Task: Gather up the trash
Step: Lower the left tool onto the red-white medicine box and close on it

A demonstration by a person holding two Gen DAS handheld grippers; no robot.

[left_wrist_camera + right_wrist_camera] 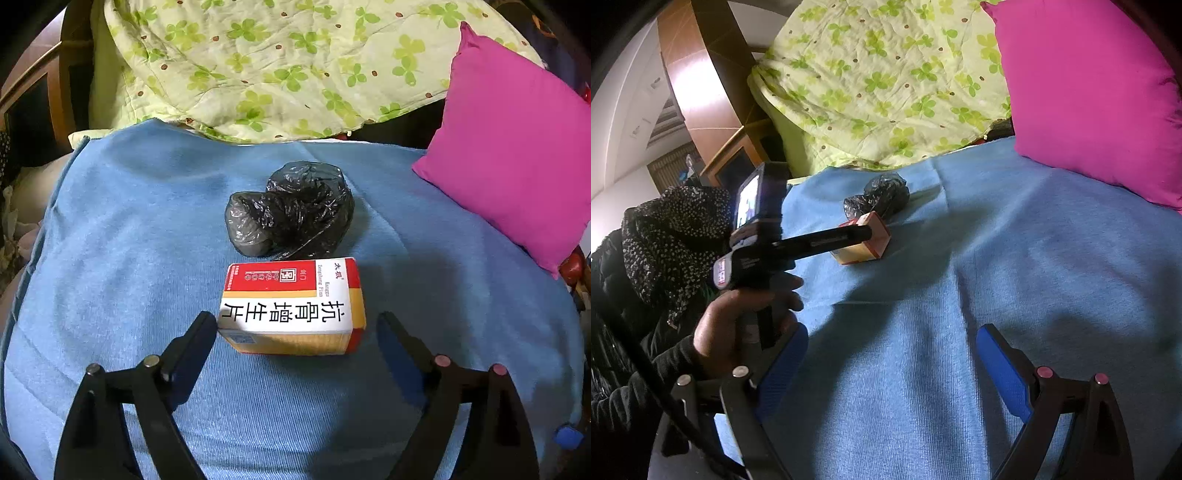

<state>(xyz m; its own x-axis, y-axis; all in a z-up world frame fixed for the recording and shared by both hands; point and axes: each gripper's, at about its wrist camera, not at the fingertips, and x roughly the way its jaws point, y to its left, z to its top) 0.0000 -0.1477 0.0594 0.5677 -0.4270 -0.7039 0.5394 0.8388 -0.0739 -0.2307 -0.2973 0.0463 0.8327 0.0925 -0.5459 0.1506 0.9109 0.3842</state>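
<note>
A red, white and yellow medicine box (291,308) with Chinese print lies on the blue blanket (129,258). A crumpled black plastic bag (291,210) lies just behind it. My left gripper (297,325) is open, its fingers on either side of the box's near end, apart from it. In the right wrist view the left gripper (864,232) reaches the box (866,245) from the left, with the bag (879,195) beyond. My right gripper (892,343) is open and empty over bare blanket, well short of both.
A magenta pillow (517,147) lies at the right on the blanket. A green clover-print quilt (277,62) is heaped behind. Wooden furniture (701,92) stands at the left. The person's hand (738,321) and dark sleeve hold the left gripper's handle.
</note>
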